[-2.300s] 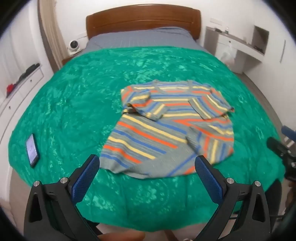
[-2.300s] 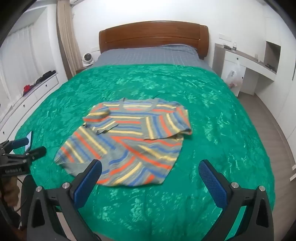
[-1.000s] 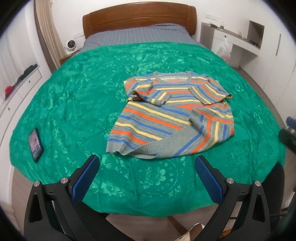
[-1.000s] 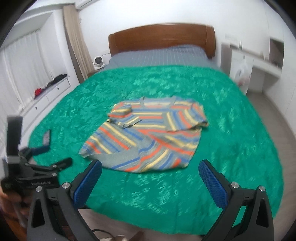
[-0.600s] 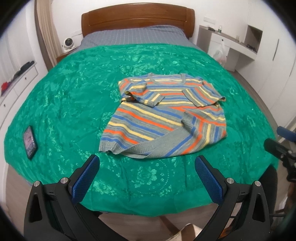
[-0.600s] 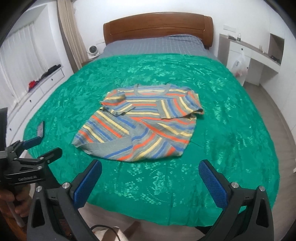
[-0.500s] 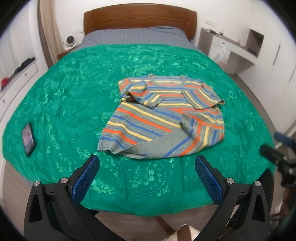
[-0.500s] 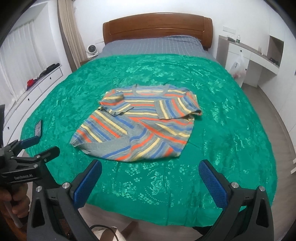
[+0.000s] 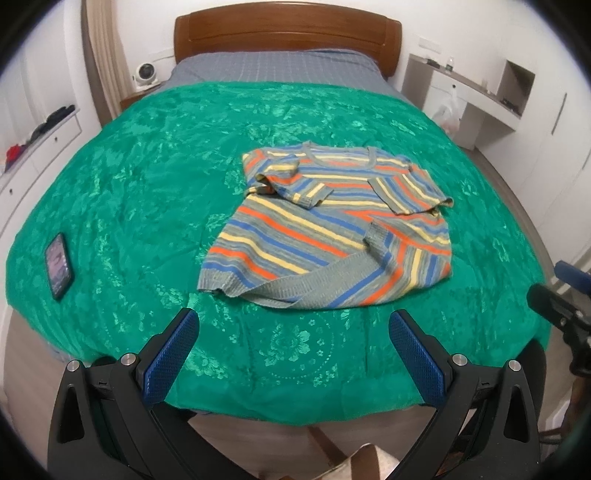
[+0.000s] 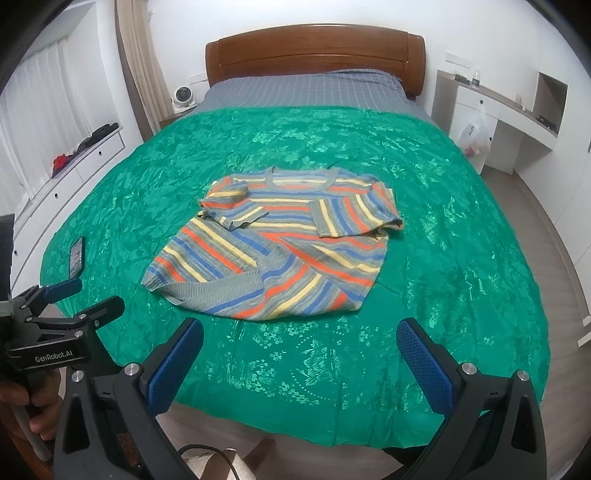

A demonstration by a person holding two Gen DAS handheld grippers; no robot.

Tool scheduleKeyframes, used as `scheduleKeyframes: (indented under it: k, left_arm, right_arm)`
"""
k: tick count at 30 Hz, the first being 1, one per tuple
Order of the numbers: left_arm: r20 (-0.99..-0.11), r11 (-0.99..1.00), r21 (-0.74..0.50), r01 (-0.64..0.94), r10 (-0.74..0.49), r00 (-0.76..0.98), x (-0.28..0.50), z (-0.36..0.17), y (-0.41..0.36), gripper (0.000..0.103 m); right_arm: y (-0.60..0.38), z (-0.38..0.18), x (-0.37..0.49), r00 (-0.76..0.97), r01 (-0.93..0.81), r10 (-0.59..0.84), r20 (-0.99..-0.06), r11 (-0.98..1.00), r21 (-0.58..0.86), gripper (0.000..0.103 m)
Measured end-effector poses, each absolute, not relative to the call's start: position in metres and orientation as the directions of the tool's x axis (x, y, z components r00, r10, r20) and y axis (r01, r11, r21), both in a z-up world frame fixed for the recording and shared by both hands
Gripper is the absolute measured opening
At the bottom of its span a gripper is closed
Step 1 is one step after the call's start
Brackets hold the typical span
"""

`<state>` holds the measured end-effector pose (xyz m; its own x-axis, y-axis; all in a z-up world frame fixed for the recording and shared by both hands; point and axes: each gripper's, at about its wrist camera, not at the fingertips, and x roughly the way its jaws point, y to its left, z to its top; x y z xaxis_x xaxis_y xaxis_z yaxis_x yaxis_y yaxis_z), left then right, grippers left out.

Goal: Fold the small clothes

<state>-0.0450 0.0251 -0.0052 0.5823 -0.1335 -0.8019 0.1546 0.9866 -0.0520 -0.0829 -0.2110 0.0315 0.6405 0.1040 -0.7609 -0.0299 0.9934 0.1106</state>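
Note:
A small striped sweater (image 9: 328, 225) in grey, blue, orange and yellow lies on the green bedspread (image 9: 147, 192), both sleeves folded in over the chest and the hem rumpled and turned up. It also shows in the right wrist view (image 10: 280, 243). My left gripper (image 9: 293, 332) is open and empty, held back beyond the bed's foot edge. My right gripper (image 10: 299, 343) is open and empty, also back from the foot edge. The left gripper also shows at the left of the right wrist view (image 10: 74, 299).
A black phone (image 9: 58, 265) lies on the bedspread near its left edge, also in the right wrist view (image 10: 77, 256). A wooden headboard (image 9: 288, 33) stands at the far end. White drawers (image 10: 74, 166) run along the left, a white desk (image 10: 495, 110) on the right.
Both grippers have drawn back from the bed, so more of the foot edge and floor show. The sweater has lain still for the last second.

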Motion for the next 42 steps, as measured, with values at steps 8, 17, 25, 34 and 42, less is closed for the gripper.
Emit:
scheduleKeyframes:
  k: [8, 17, 25, 34, 42]
  left_arm:
    - [-0.803, 0.990, -0.057, 0.132, -0.123, 0.583, -0.047, -0.004, 0.029, 0.103]
    - [-0.809, 0.990, -0.053, 0.133, -0.120, 0.575, -0.048, -0.008, 0.029, 0.103]
    - [-0.816, 0.991, -0.051, 0.128, -0.115, 0.567, -0.048, -0.011, 0.028, 0.103]
    - [-0.819, 0.991, -0.050, 0.128, -0.114, 0.562, -0.048, -0.013, 0.029, 0.103]
    - [-0.819, 0.991, -0.050, 0.128, -0.114, 0.562, -0.048, -0.014, 0.029, 0.103]
  right_arm:
    - [-0.208, 0.033, -0.083, 0.641, -0.039, 0.108, -0.760, 0.993, 0.109, 0.103]
    - [-0.205, 0.029, -0.084, 0.634, -0.036, 0.112, -0.766, 0.993, 0.115, 0.103]
    - [-0.204, 0.025, -0.084, 0.627, -0.036, 0.117, -0.770, 0.992, 0.121, 0.103]
    - [-0.203, 0.024, -0.084, 0.627, -0.037, 0.119, -0.770, 0.992, 0.124, 0.103]
    - [-0.202, 0.024, -0.084, 0.626, -0.037, 0.122, -0.770, 0.991, 0.126, 0.103]
